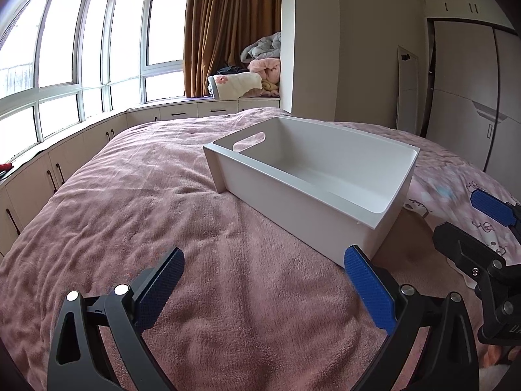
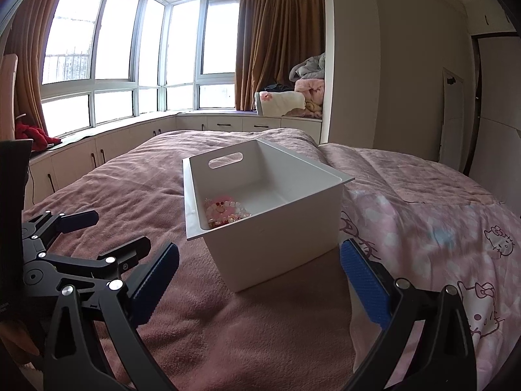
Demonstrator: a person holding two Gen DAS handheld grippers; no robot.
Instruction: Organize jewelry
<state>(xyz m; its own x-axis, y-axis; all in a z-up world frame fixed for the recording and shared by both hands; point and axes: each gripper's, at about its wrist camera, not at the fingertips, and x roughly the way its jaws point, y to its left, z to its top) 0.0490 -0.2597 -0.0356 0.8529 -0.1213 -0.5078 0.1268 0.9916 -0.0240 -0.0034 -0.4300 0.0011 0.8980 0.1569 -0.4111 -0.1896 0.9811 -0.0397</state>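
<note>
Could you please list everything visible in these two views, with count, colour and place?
storage bin: one, white, on the bed, slot handle in its far end wall.
jewelry: one small heap, pink and clear beads, in the bin's near corner.
blanket: one, dusty pink, covering the bed.
quilt: one, pink cartoon print, right of the bin.
curtain: brown, at the window.
folded bedding: a pile, grey, pink and white, on the window seat.
red cloth: one, on the left sill.
left gripper: black, blue pads, jaws open, empty.
right gripper: same, open, empty.
</note>
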